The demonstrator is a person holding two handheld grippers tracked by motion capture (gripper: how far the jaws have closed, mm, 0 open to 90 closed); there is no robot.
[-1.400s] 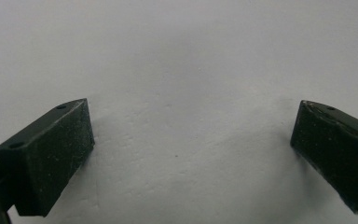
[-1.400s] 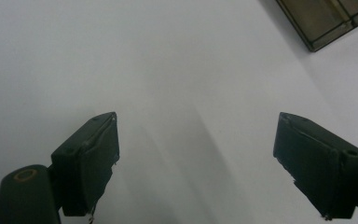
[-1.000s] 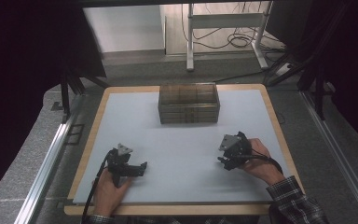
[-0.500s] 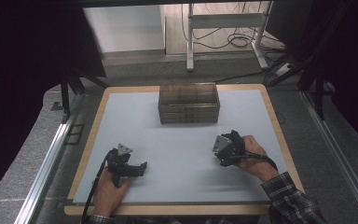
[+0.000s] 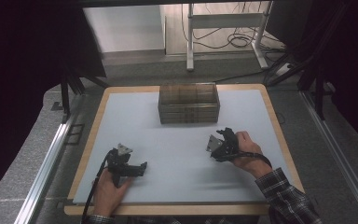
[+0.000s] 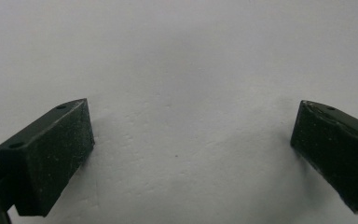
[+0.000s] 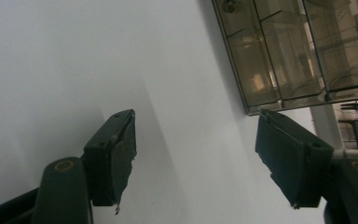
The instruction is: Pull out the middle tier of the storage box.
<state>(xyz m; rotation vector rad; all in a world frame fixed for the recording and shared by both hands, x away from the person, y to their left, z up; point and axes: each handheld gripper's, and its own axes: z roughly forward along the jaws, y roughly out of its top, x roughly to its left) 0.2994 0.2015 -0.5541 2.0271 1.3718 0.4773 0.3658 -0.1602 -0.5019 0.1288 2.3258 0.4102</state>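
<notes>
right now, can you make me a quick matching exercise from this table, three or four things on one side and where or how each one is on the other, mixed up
Things:
1. left gripper
2. right gripper
3. clear compartment box
4. checked sleeve

Places or states:
a. far middle of the white mat, beyond both grippers
b. near left of the mat, jaws open over bare mat
c. near right corner, on the forearm behind a hand
d. right of centre on the mat, jaws open, the box ahead of it

Pairs: 1-b, 2-d, 3-a, 4-c

Black grippers (image 5: 142, 168), plaid right sleeve (image 5: 286, 198)
</notes>
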